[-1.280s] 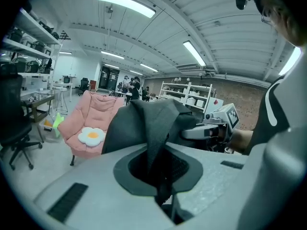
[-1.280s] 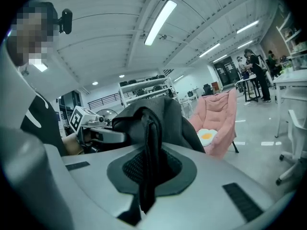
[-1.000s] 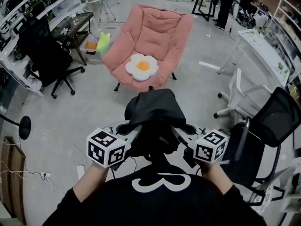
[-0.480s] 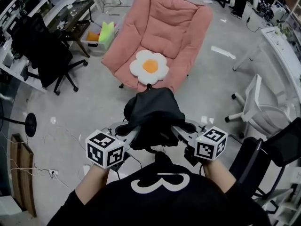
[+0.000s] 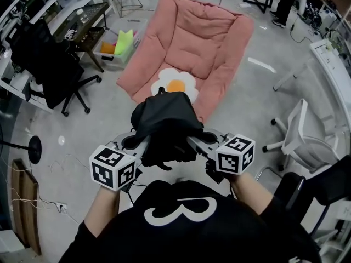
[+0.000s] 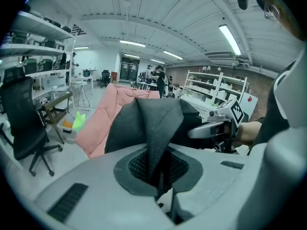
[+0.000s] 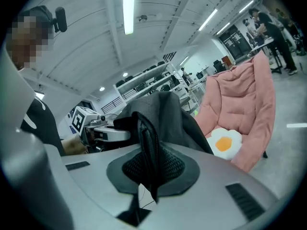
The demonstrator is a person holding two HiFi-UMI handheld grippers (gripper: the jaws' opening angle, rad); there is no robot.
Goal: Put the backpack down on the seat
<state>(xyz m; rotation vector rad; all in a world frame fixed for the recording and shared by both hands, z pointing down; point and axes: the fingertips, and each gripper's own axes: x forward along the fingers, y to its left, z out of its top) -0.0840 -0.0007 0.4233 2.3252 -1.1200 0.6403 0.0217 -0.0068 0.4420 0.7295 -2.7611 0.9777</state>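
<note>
1. Black office chair (image 5: 52, 64), far left, stands well apart from the load. We judge it to be clear of the path.
2. Left gripper (image 6: 160, 176): we read its jaws as pressed together on a woven strap (image 6: 158, 128) of the backpack, so it carries the bag's left side.
3. Backpack (image 5: 163, 126): it hangs slung between the two grippers, above the floor (image 5: 82, 125). Its breadth runs from one gripper across to the other, and its bunched top points away from the person. In the head view its far edge just overlaps the near rim of the cushion.
4. Pink seat (image 5: 211, 32) lies straight ahead of the bag and a little to the right. Its open front faces us and an egg-shaped cushion (image 5: 175, 85) rests on its near part. We judge that the coming move is forward and down, with the bag going in broadside.
5. Right gripper (image 7: 147, 176): its jaws are clamped on a black fold of the backpack's right side. We judge the two hands about equally near the seat, the right one perhaps slightly nearer.
6. White chair (image 5: 307, 144), at right, stands apart from the route.
</note>
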